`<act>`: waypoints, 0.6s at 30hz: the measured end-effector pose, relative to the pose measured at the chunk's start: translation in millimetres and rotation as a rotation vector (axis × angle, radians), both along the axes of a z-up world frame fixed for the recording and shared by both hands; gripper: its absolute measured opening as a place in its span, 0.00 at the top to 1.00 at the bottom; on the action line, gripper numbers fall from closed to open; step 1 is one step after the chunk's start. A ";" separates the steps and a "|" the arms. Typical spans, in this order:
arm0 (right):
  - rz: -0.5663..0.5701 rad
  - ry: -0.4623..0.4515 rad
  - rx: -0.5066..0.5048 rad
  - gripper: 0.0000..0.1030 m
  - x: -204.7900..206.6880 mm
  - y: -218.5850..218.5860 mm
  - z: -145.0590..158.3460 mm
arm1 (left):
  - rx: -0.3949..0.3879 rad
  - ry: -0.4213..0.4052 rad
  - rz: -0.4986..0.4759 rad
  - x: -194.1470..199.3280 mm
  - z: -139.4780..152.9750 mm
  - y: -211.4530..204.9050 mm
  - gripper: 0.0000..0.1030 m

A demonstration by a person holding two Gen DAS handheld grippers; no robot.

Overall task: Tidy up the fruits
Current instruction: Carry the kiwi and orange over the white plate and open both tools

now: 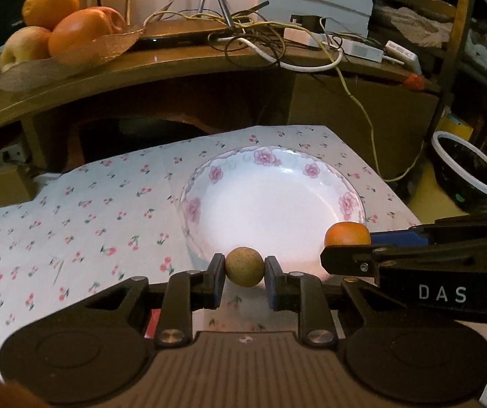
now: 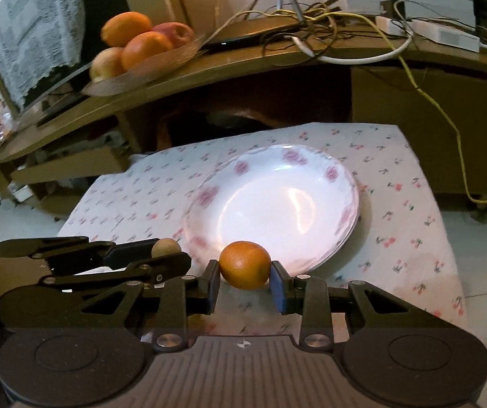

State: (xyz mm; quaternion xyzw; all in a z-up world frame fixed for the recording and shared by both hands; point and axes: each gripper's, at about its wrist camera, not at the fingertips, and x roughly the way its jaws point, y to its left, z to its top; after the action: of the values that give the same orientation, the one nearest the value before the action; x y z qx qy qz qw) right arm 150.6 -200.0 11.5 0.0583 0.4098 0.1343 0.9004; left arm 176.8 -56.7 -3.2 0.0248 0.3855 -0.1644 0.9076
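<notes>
Neither fruit has reached the plate (image 1: 277, 204), which lies bare on the cherry-print cloth (image 1: 90, 210). The left tool (image 1: 245, 268) is closed on a small tan fruit (image 1: 244, 267) at the plate's near rim; the right tool (image 2: 245, 272) pinches a small orange (image 2: 245, 264) there too (both apparently held above the rim). Both releases remain. The right wrist view alone shows a lace-draped screen (image 2: 35, 27); the left alone shows a dark white-rimmed tub (image 1: 468, 173).
</notes>
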 end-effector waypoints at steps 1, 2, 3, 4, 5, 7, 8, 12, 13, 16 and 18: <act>-0.006 0.004 -0.002 0.68 4.2 -1.4 -2.0 | 0.004 -0.001 -0.005 1.3 -0.9 -0.4 0.71; -0.011 0.007 -0.002 0.68 7.4 -3.1 -3.0 | 0.008 0.000 -0.010 3.9 -2.5 -1.5 0.71; -0.013 0.010 -0.004 0.68 10.4 -3.7 -4.9 | 0.009 0.004 -0.012 6.5 -4.5 -2.4 0.71; -0.014 0.014 -0.006 0.68 12.1 -4.7 -5.9 | 0.007 0.011 -0.013 9.1 -6.5 -3.0 0.72; -0.016 0.019 -0.008 0.67 14.5 -4.9 -8.4 | 0.005 0.018 -0.014 11.9 -8.8 -3.3 0.72; -0.019 0.029 -0.009 0.67 19.3 -7.6 -11.3 | 0.006 0.024 -0.014 15.3 -11.7 -3.9 0.72; -0.020 0.036 -0.012 0.67 21.3 -7.7 -14.4 | 0.006 0.026 -0.013 17.1 -12.8 -4.1 0.72; -0.018 0.044 -0.008 0.66 30.8 -9.6 -19.4 | 0.006 0.027 -0.010 20.4 -14.4 -3.9 0.72; -0.018 0.047 -0.006 0.66 32.3 -9.6 -19.7 | 0.007 0.028 -0.009 20.6 -14.7 -3.9 0.72; -0.022 0.047 -0.006 0.65 33.8 -9.9 -20.8 | 0.009 0.028 -0.013 20.8 -14.5 -4.9 0.71; -0.021 0.042 -0.009 0.65 33.1 -10.4 -21.0 | 0.008 0.028 -0.009 21.7 -13.8 -4.2 0.70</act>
State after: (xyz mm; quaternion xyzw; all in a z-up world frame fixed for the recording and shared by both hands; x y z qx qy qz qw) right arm 183.7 -210.3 -9.5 0.0615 0.4287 0.1217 0.8931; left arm 198.4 -60.9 -17.0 0.0281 0.3987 -0.1673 0.9012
